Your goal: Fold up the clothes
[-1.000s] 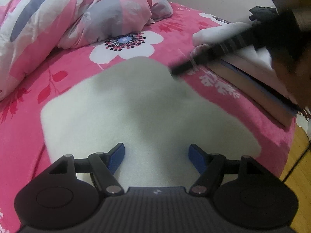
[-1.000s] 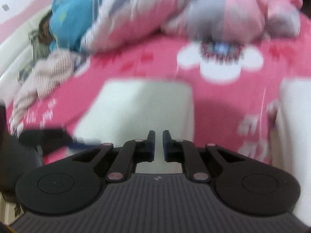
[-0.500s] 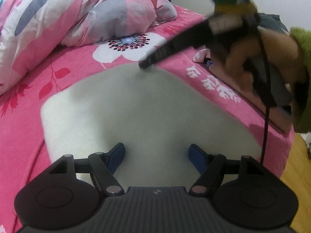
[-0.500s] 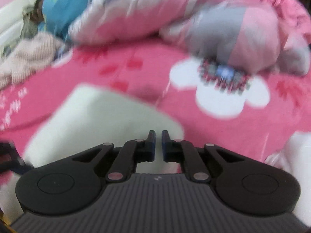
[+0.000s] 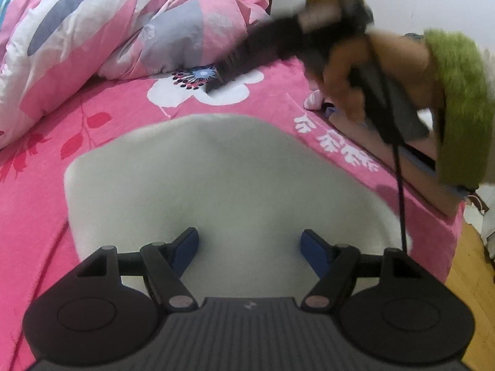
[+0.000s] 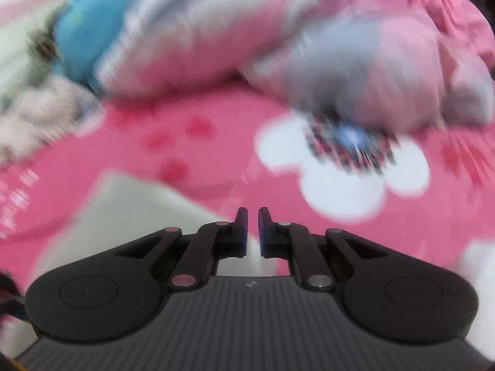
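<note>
Both claws hang over the bed. In the left wrist view the left claw (image 5: 249, 245) tips down over the near part of the white cloth (image 5: 222, 185), its blue pads (image 5: 312, 249) wide apart with nothing between them, so it is let go. That folded white cloth lies flat on the pink flower sheet (image 5: 37, 204), in the middle of the bed near the front edge. Off to the far right, a hand (image 5: 365, 71) in a fuzzy green sleeve (image 5: 458, 108) holds the right claw (image 5: 216, 85) up in the air, its tip pointing left and down over the big white flower. From its own camera the right claw (image 6: 253, 232) is clenched nearly tight, and nothing is in it (that picture is very blurry). A second ago the right claw's tip was at the far right edge of the cloth; now it sits farther away, over the flower. The left claw has hardly moved and its pads are just as wide. A puffy pink quilt (image 5: 123, 21) is heaped at the far left.
</note>
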